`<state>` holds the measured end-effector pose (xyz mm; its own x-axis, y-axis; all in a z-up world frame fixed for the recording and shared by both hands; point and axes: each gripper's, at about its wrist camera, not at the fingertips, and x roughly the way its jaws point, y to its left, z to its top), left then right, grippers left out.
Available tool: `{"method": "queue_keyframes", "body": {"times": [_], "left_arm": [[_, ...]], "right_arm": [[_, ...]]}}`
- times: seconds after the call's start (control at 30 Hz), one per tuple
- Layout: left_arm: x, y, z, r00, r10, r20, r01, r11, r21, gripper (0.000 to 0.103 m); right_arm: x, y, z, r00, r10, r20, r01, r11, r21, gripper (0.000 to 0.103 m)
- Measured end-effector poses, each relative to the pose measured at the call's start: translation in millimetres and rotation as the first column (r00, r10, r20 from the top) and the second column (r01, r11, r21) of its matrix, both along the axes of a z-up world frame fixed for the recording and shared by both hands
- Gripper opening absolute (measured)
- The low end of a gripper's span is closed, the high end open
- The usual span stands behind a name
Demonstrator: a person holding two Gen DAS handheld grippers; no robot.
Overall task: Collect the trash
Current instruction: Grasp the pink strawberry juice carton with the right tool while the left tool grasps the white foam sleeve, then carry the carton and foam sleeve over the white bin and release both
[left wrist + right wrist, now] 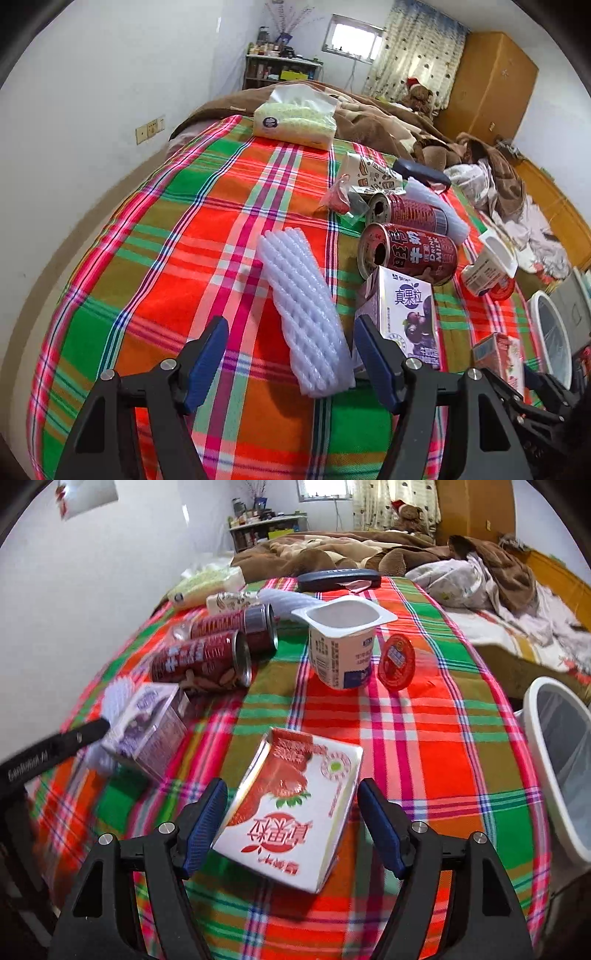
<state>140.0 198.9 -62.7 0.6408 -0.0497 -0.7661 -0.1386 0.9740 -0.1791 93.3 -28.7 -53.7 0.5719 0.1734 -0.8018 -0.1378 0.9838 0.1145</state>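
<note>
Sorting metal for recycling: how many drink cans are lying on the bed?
2. Both lie side by side on the plaid sheet: the near can behind the purple carton, the far can just beyond it. None looks hidden.

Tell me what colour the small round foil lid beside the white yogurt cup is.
Red, with a small blue-and-white label; the small round foil lid shows best in the right wrist view.

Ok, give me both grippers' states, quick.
Left gripper: open, straddling the white ribbed foam sleeve, not gripping.
Right gripper: open around the flattened red-and-white strawberry milk carton, not gripping.
</note>
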Motion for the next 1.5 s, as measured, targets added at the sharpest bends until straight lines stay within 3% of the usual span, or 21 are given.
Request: {"method": "queue_keyframes", "body": {"times": [0.33, 0.5, 0.6, 0.67, 1.1, 1.5], "left_arm": [[15, -1, -14, 0.999, 0.001, -0.045, -0.001, 1.0, 0.002, 0.068], [15, -4, -15, 0.999, -0.008, -0.042, 0.009, 1.0, 0.008, 0.05], [16, -4, -16, 0.999, -0.009, -0.044, 0.009, 1.0, 0.004, 0.039], [14, -5, -15, 0.999, -0.011, -0.04, 0.01, 1.0, -0.004, 0.032], [-6, -12, 1, 1.0, -0.006, 0.015, 0.006, 1.0, 0.001, 0.031], [-30, -43, 46, 0.992, -0.063, 0.11, 0.06, 0.998, 0.028, 0.031]], "right_arm": [[-7, -10, 7, 0.998, -0.011, 0.059, 0.017, 0.995, -0.102, 0.074], [-5, -13, 6, 0.998, -0.009, 0.068, 0.015, 0.996, -0.092, 0.074], [-5, -15, 7, 0.996, -0.005, 0.084, 0.011, 0.997, -0.075, 0.06], [-6, -15, 7, 0.996, -0.006, 0.089, 0.013, 0.997, -0.08, 0.057], [-9, -23, 14, 0.991, -0.006, 0.131, 0.01, 0.999, -0.031, 0.056], [-16, -44, 37, 0.977, -0.025, 0.21, 0.022, 1.0, 0.015, 0.056]]}}
